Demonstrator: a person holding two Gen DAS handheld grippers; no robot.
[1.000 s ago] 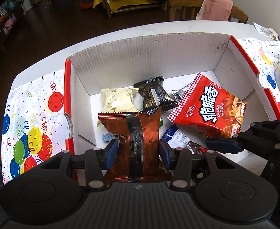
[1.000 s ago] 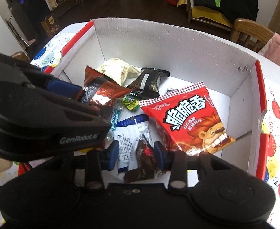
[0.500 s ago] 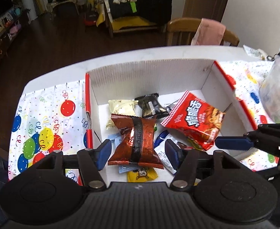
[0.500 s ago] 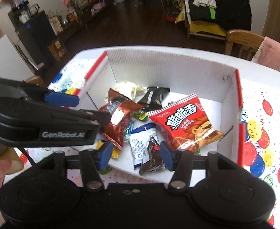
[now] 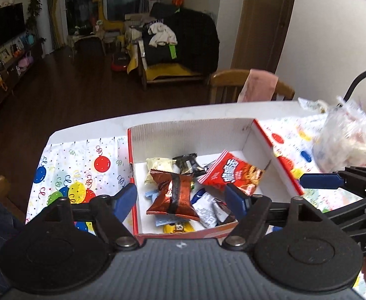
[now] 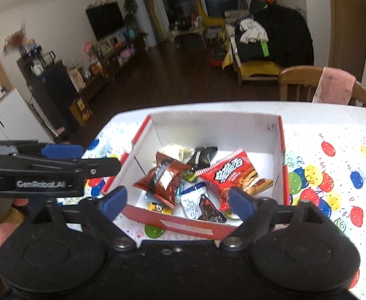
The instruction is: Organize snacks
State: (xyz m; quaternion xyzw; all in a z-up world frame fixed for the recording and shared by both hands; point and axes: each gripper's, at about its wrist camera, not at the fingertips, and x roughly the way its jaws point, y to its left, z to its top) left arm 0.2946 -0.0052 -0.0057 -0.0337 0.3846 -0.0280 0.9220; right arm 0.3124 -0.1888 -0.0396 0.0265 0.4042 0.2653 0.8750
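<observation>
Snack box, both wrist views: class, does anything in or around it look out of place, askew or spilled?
Nothing is spilled or damaged. The packets in the box simply lie in a loose, overlapping heap: the brown packet sits tilted on top of others, and the red packet lies at an angle. Both grippers are open and empty.

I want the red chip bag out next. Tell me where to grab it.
Grab the red chip bag by its raised checkered top edge, coming straight down from above. It lies tilted on other snacks, so that edge is free, and the box wall blocks its right side.
</observation>
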